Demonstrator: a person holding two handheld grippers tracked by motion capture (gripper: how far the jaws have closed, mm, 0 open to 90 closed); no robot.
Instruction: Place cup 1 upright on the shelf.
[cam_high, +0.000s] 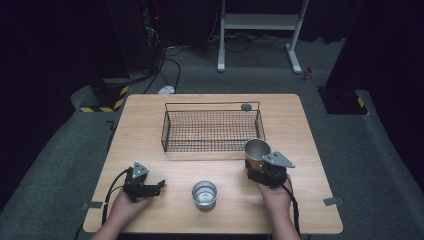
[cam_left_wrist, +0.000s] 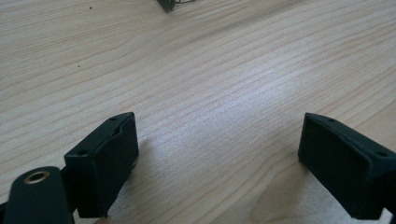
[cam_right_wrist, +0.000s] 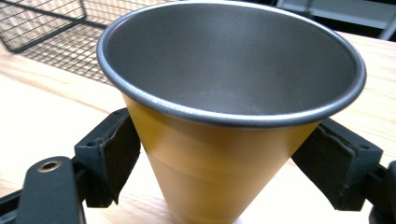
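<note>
An orange metal cup (cam_high: 257, 151) with a grey inside stands upright just in front of the right end of the wire basket (cam_high: 210, 148). My right gripper (cam_high: 258, 164) is shut on its lower wall. In the right gripper view both pads press the tapered sides of the cup (cam_right_wrist: 224, 65), with my right gripper (cam_right_wrist: 217, 161) around its narrow part. A silver cup (cam_high: 204, 194) stands upright on the table near the front edge. To its left my left gripper (cam_high: 159, 187) rests low over the wood, open. Only bare table lies between the jaws of my left gripper (cam_left_wrist: 218, 140).
The black wire basket sits in the middle of the wooden table (cam_high: 150, 110), and its mesh floor holds nothing. A small dark round object (cam_high: 246, 106) lies by the basket's back right corner. Past the table are a white frame (cam_high: 260, 22) and cables on grey floor.
</note>
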